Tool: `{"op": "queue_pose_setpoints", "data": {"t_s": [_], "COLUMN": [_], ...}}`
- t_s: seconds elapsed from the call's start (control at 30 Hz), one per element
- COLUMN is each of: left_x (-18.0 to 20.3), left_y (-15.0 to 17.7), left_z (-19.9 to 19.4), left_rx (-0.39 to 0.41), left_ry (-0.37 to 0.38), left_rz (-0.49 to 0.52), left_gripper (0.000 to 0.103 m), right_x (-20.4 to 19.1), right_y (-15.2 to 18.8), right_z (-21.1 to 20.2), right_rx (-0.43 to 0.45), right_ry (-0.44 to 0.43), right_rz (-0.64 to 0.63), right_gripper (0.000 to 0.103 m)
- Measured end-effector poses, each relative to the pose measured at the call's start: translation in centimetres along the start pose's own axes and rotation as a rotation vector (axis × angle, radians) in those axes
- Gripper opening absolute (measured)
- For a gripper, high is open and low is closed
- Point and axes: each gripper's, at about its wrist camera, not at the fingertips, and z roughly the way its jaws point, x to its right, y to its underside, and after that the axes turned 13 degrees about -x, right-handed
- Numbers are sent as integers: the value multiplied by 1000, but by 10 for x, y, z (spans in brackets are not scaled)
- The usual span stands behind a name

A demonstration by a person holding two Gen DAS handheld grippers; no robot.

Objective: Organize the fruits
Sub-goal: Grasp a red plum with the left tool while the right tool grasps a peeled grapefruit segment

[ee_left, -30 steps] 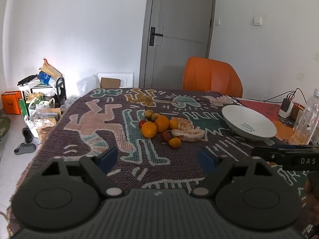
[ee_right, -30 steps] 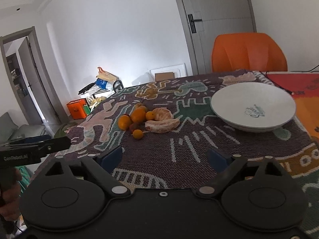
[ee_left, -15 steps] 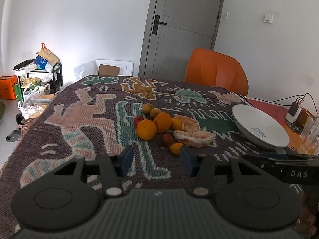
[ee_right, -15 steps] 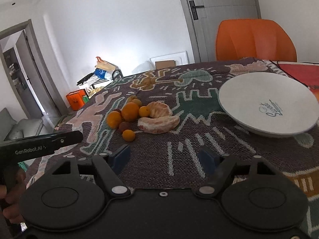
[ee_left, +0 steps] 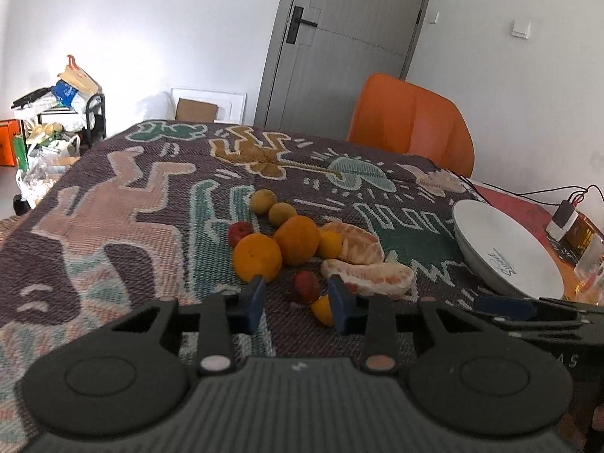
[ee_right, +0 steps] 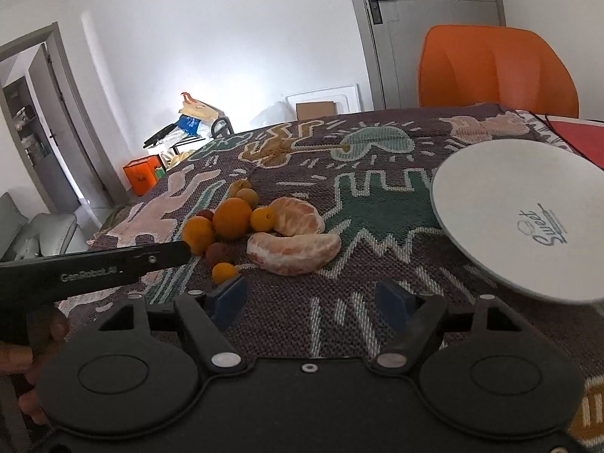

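A heap of fruit lies on the patterned tablecloth [ee_left: 113, 204]: two oranges [ee_left: 257, 257], peeled orange segments [ee_left: 368, 277], small yellow fruits [ee_left: 263, 201], small red fruits [ee_left: 306, 287] and a kumquat [ee_left: 322, 309]. A white bowl [ee_left: 506, 249] stands to their right. My left gripper [ee_left: 297, 304] is partly closed, empty, just short of the red fruit and kumquat. My right gripper [ee_right: 311, 298] is open and empty, near the peeled segments [ee_right: 294, 251], with the bowl [ee_right: 521, 211] at its right.
An orange chair [ee_left: 411, 124] stands behind the table by a grey door [ee_left: 339, 45]. Cables, a charger [ee_left: 562, 215] and a glass [ee_left: 589, 268] sit at the table's right edge. A cluttered cart [ee_left: 56, 113] stands on the floor at left.
Both grippers moved forward toward the fruit heap. The left gripper's fingers narrowed from wide open to a small gap. The right gripper's fingers narrowed slightly.
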Motion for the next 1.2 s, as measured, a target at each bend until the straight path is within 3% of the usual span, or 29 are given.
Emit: {"op": "queue_pose_setpoints", "data": {"t_s": [0.33, 0.53, 0.57, 0.73, 0.97, 1.2], "left_x": [-3, -4, -4, -10, -19, -36], "left_y": [-10, -13, -14, -13, -10, -6], "left_z": [26, 42, 43, 35, 10, -2], "left_rx": [-48, -77, -77, -66, -24, 3], "left_ry": [25, 52, 50, 74, 77, 53], "left_rz": [-26, -52, -55, -75, -81, -106], "left_gripper": [34, 29, 23, 20, 20, 20], "right_x": [2, -1, -2, -7, -15, -24], "right_y": [-11, -17, -18, -22, -29, -34], "right_z": [15, 23, 25, 34, 48, 62], "right_rx": [-24, -35, -36, -54, -68, -69], "right_ry": [-3, -6, -7, -10, -4, 37], "right_rz": [-15, -30, -33, -46, -68, -107], "right_gripper": [71, 64, 63, 62, 68, 81]}}
